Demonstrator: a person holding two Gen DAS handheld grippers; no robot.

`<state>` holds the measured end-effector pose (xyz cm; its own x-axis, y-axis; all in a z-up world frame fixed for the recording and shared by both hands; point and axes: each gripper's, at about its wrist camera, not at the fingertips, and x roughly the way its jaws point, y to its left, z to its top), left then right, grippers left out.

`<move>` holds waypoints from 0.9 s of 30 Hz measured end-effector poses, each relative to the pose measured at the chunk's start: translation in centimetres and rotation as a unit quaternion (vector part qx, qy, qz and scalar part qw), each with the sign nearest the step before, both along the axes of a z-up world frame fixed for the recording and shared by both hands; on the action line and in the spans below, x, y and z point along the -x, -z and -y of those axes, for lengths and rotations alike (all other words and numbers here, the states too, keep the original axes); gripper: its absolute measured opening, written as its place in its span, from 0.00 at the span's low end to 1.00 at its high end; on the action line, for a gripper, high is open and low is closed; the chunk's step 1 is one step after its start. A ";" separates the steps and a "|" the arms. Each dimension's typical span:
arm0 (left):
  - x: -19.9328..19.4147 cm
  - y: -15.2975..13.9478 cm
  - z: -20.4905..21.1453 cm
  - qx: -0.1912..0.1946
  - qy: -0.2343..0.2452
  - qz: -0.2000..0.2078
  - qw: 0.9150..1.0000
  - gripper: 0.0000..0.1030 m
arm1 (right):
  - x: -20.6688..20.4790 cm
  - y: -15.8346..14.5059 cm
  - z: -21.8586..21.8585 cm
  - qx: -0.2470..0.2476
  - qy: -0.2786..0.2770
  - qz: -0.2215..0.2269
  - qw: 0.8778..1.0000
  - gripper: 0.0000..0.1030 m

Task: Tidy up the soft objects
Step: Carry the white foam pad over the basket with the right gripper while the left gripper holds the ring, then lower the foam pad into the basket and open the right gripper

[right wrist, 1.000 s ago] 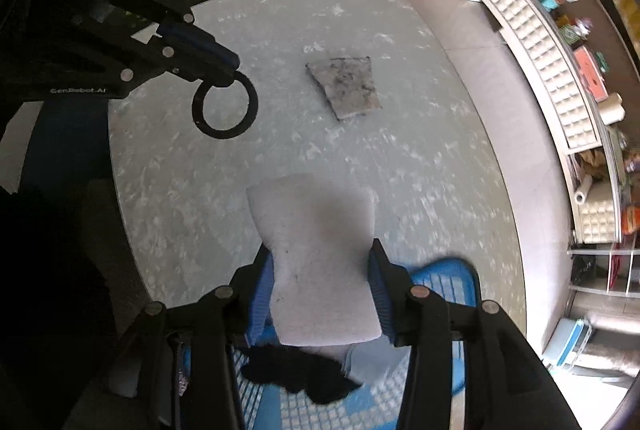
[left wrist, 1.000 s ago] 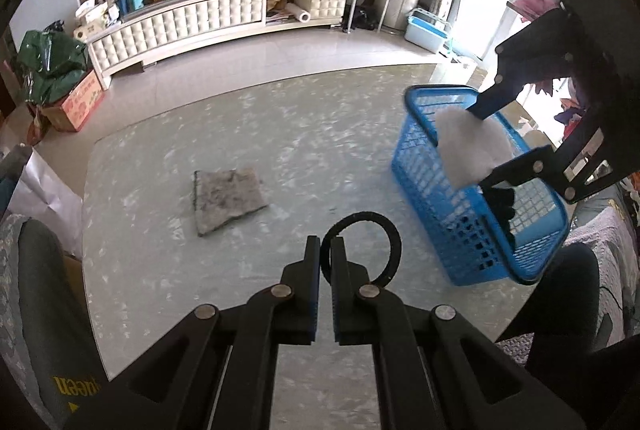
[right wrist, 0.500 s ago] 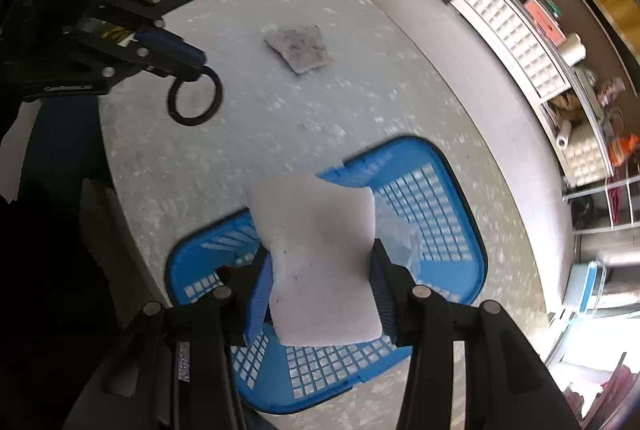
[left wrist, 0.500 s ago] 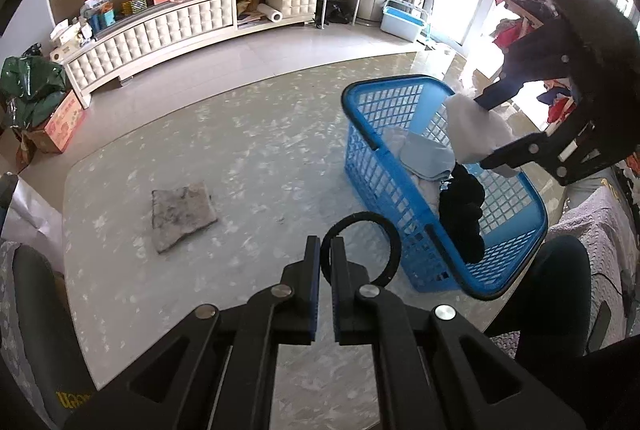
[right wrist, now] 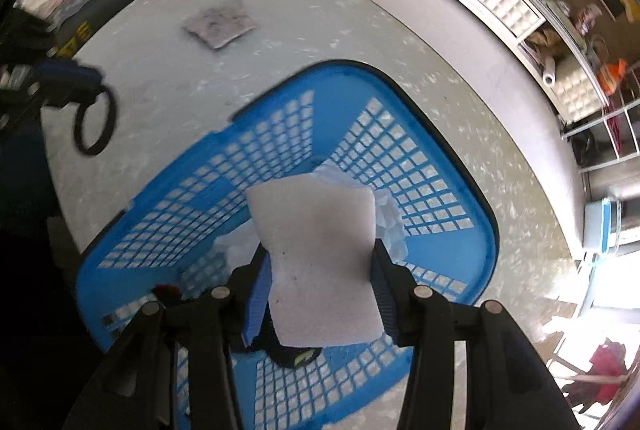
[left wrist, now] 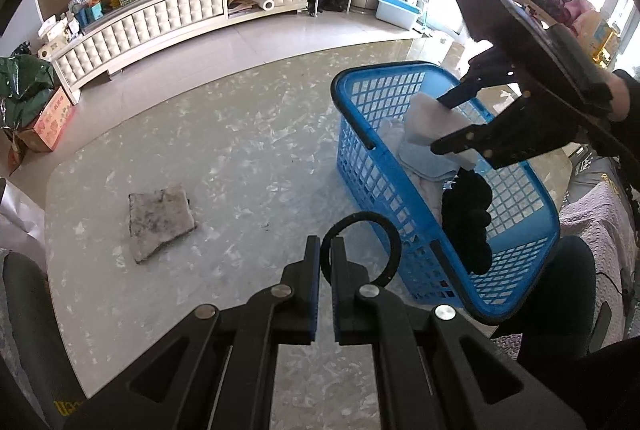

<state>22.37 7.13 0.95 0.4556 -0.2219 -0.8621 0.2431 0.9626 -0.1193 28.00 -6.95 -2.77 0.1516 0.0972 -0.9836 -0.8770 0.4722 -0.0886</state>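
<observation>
Holding a white sponge [right wrist: 320, 250] over the blue basket [right wrist: 452, 154], the right gripper [right wrist: 320, 282] points straight down, its pads pressing the sponge's two side edges. The step in hand looks like the drop: the sponge hangs above the cloths [left wrist: 424, 158] already in the basket, so the next move likely calls only for parting the jaws. The sponge is a flat slab, long axis running along the fingers and down into the basket, broad face towards the camera. The left gripper [left wrist: 326, 262] is clenched on a black ring [left wrist: 390, 242] (probably next for the basket). A grey pad [left wrist: 160, 220] lies flat on the table [left wrist: 240, 150], well apart from the basket.
</observation>
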 end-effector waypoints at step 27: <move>0.6 -0.7 0.6 0.009 0.003 0.010 1.000 0.04 | 0.2 3.2 0.7 0.013 0.021 -0.010 1.000 0.76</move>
<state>21.82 6.48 1.62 0.4712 -0.2400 -0.8488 0.2517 0.9588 -0.1314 27.76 -7.64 -5.99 0.1345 0.0662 -0.9887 -0.8581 0.5067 -0.0828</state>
